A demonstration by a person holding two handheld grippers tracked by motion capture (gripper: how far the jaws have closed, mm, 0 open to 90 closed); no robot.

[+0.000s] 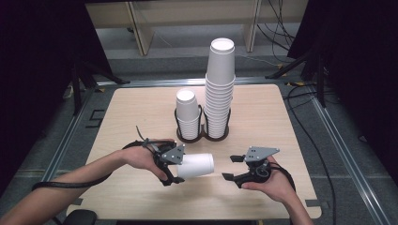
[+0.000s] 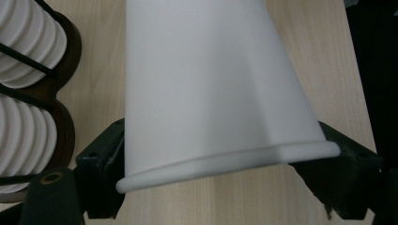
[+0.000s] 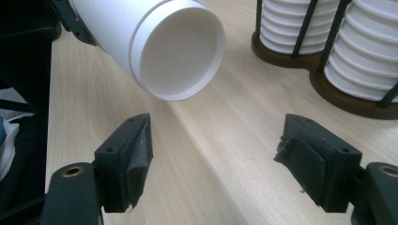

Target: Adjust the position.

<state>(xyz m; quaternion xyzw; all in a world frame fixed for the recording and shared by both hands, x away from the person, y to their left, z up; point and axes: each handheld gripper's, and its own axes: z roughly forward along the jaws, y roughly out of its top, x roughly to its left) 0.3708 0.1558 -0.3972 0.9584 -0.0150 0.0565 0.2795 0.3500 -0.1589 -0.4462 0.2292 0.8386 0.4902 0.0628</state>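
A white paper cup lies sideways just above the table, and my left gripper is shut on its rim end. In the left gripper view the two black jaws press on the cup from both sides, just above its rolled rim. The cup's base points toward my right gripper. That gripper sits a short way to the right of the cup, apart from it. Its jaws stand apart with nothing between them.
A dark two-ring cup holder stands at the table's middle, behind both grippers. It holds a short stack of white cups and a tall stack. Bare light wood table lies on both sides.
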